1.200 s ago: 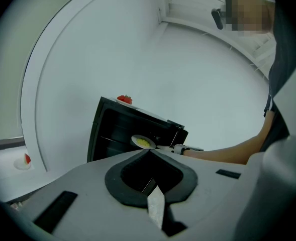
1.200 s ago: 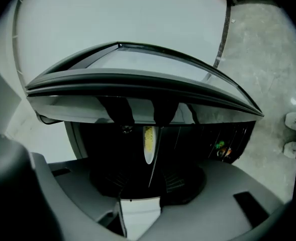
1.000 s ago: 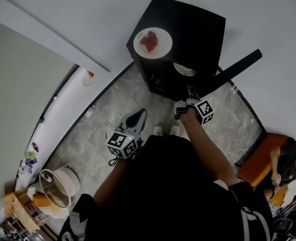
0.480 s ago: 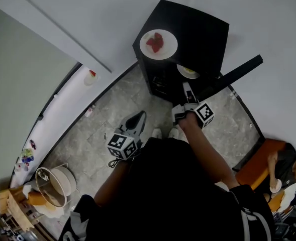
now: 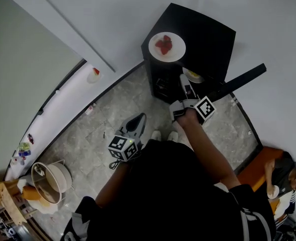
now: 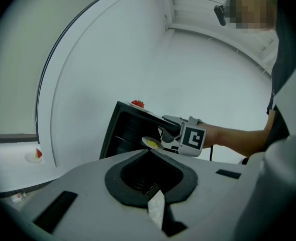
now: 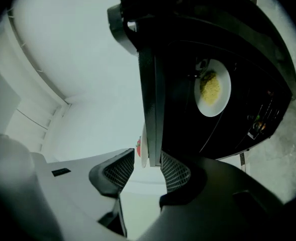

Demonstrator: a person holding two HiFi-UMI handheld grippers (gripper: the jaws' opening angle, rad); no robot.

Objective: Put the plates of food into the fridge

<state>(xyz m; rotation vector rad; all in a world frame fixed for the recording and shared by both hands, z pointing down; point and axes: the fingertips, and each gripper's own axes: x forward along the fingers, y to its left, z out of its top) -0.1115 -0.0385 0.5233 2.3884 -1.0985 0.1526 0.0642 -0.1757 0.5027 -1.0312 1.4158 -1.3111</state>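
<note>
While we stand before the small black fridge, its door is swung open to our right. One plate of red food sits on the fridge's top, near the front left corner. A second plate of yellow food rests flat on a dark shelf inside the open compartment; from our head we see only its rim showing under the top's front edge.

Our right tool is held out at the mouth of the fridge, just beside that second plate but apart from it. Its jaws stand wide and grip nothing. Through the gap between them we see the front edge of the fridge's top and, beyond it, the rim of the red-food plate.

Our left tool is held low and close to our body, above the grey stone floor, and points toward the fridge. Its jaw tips meet with nothing between them.

Well off to our right, a person sits on an orange seat.
</note>
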